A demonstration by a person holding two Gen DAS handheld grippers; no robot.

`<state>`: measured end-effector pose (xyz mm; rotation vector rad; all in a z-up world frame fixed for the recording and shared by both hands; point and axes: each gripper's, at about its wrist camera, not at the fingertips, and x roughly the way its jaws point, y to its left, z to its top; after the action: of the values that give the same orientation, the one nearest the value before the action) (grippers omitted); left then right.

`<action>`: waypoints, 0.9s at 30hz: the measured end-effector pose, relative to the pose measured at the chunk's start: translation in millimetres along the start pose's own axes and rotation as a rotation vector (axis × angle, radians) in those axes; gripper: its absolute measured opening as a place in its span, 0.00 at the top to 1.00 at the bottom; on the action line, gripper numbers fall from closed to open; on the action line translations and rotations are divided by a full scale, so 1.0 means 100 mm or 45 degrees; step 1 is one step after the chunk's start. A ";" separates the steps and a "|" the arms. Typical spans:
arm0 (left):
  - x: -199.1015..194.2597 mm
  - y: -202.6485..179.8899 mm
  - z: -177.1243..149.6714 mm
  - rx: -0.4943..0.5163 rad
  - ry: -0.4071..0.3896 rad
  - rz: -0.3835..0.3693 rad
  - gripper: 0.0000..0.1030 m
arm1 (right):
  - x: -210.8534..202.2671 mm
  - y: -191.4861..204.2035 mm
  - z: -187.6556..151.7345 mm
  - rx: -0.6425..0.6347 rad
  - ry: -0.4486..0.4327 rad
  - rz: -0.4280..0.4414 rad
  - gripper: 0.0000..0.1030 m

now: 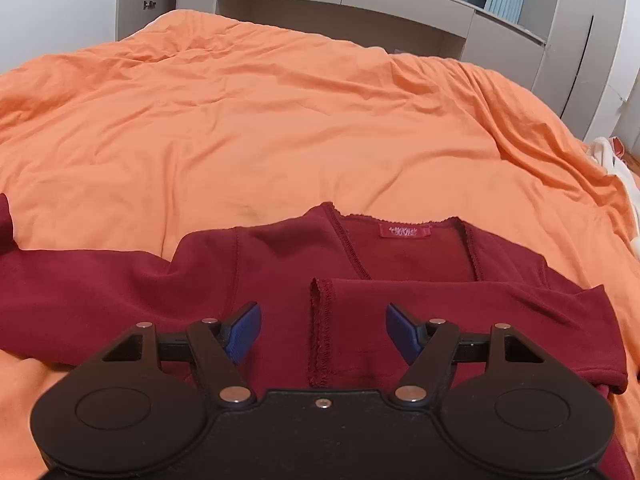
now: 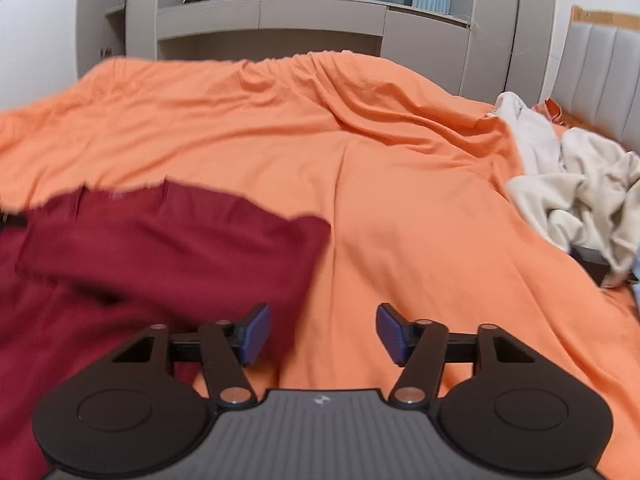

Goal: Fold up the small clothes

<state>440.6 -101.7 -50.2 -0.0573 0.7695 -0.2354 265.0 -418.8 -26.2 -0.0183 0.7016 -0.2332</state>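
A dark red long-sleeved top (image 1: 420, 264) lies flat on the orange bed cover (image 1: 280, 120), neckline and red label away from me. Its right sleeve (image 1: 460, 320) is folded across the chest, with the lace-edged cuff (image 1: 320, 332) between my fingers. Its left sleeve (image 1: 80, 288) stretches out to the left. My left gripper (image 1: 323, 334) is open and empty just above the folded cuff. In the right wrist view the top (image 2: 160, 248) is blurred at the left. My right gripper (image 2: 323, 332) is open and empty over the top's right edge and the bare cover.
A pile of cream and white clothes (image 2: 580, 188) lies at the right edge of the bed. A grey padded headboard (image 2: 600, 72) stands behind it. Beige wardrobes and shelves (image 1: 360, 4) line the far side of the bed.
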 end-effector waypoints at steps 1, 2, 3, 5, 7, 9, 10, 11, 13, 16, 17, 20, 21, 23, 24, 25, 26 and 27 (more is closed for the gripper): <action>0.00 0.00 -0.02 0.002 0.009 0.008 0.30 | -0.01 0.03 -0.05 -0.020 0.011 0.002 0.33; 0.02 0.00 -0.03 0.005 0.021 0.020 0.30 | -0.01 0.06 -0.10 -0.037 0.019 0.003 0.33; 0.04 -0.01 -0.04 0.009 0.031 0.029 0.30 | 0.03 0.09 -0.13 -0.047 0.027 0.000 0.35; 0.07 -0.01 -0.07 0.017 0.050 0.041 0.30 | 0.11 0.13 -0.16 -0.037 0.043 0.012 0.41; 0.09 -0.01 -0.10 0.022 0.058 0.046 0.29 | 0.17 0.17 -0.16 -0.021 0.021 0.016 0.46; 0.10 -0.01 -0.12 0.023 0.061 0.054 0.27 | 0.23 0.21 -0.14 -0.010 0.000 0.001 0.49; 0.10 0.00 -0.13 0.022 0.064 0.060 0.27 | 0.25 0.21 -0.13 -0.004 -0.008 0.004 0.54; 0.11 0.00 -0.13 0.022 0.067 0.064 0.28 | 0.26 0.20 -0.13 0.005 -0.015 0.006 0.72; 0.13 -0.01 -0.14 0.023 0.074 0.077 0.34 | 0.25 0.19 -0.14 0.026 -0.020 0.010 0.94; 0.18 0.01 -0.15 0.017 0.104 0.107 0.51 | 0.19 0.15 -0.16 0.044 -0.041 -0.035 0.98; 0.21 0.02 -0.16 0.012 0.117 0.116 0.52 | 0.19 0.15 -0.17 0.047 -0.033 -0.036 0.98; 0.24 0.04 -0.18 0.009 0.134 0.115 0.52 | 0.22 0.17 -0.19 0.043 0.000 -0.011 0.98; 0.21 0.04 -0.17 0.006 0.123 0.110 0.53 | 0.20 0.18 -0.18 0.041 0.001 -0.008 0.97; 0.12 0.09 -0.12 -0.031 0.094 0.075 0.40 | 0.15 0.18 -0.15 0.046 -0.010 -0.004 0.91; 0.07 0.11 -0.09 -0.055 0.080 0.060 0.28 | 0.11 0.17 -0.13 0.052 -0.015 0.003 0.80; -0.01 0.15 -0.06 -0.085 0.056 0.040 0.24 | 0.07 0.17 -0.11 0.059 -0.022 0.009 0.71; -0.08 0.20 -0.02 -0.109 0.031 0.026 0.20 | 0.02 0.16 -0.10 0.062 -0.033 0.015 0.51; -0.15 0.23 0.01 -0.126 0.013 0.021 0.19 | -0.03 0.17 -0.07 0.061 -0.048 0.018 0.39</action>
<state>435.6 -75.6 -42.3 -0.1429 0.7914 -0.1819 261.5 -401.2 -31.2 0.0281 0.6580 -0.2358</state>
